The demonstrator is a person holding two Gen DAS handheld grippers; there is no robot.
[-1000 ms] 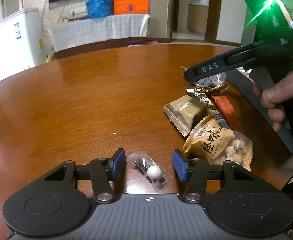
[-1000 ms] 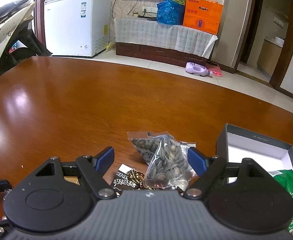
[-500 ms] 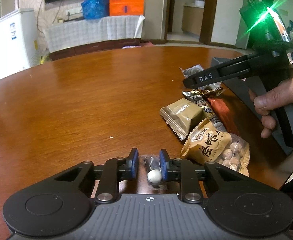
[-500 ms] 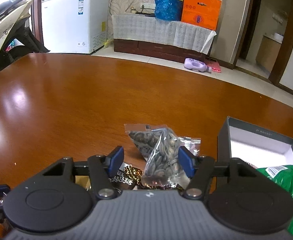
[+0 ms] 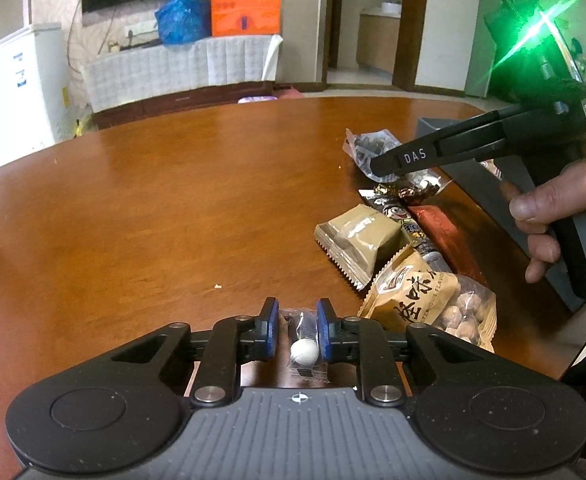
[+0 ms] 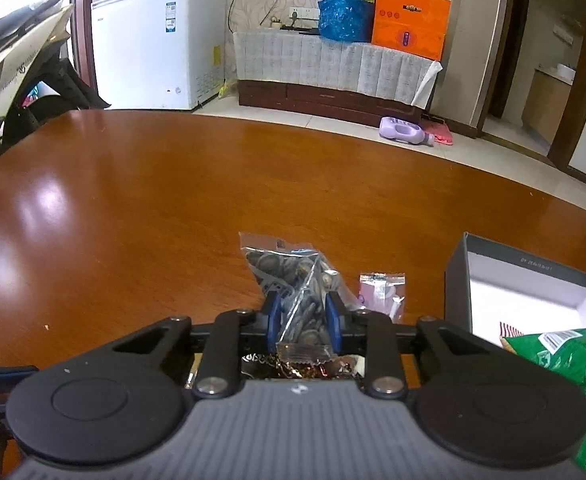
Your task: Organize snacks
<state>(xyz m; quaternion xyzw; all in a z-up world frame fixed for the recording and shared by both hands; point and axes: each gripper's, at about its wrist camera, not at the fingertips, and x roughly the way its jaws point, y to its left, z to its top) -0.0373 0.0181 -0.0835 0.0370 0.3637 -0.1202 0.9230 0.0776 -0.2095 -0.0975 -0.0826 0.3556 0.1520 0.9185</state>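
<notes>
While left gripper (image 5: 297, 326) pinches the candy packet (image 5: 303, 344) just left of the nut bag (image 5: 429, 304), right gripper (image 6: 303, 320) clamps the seed bag (image 6: 299, 280) left of the box (image 6: 529, 276).

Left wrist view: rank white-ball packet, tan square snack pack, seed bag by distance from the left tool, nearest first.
1. White-ball packet: between the pads of the left tool.
2. Tan square snack pack: ahead and to the right, mid-table.
3. Seed bag: farthest, far right, under the right tool.
</notes>
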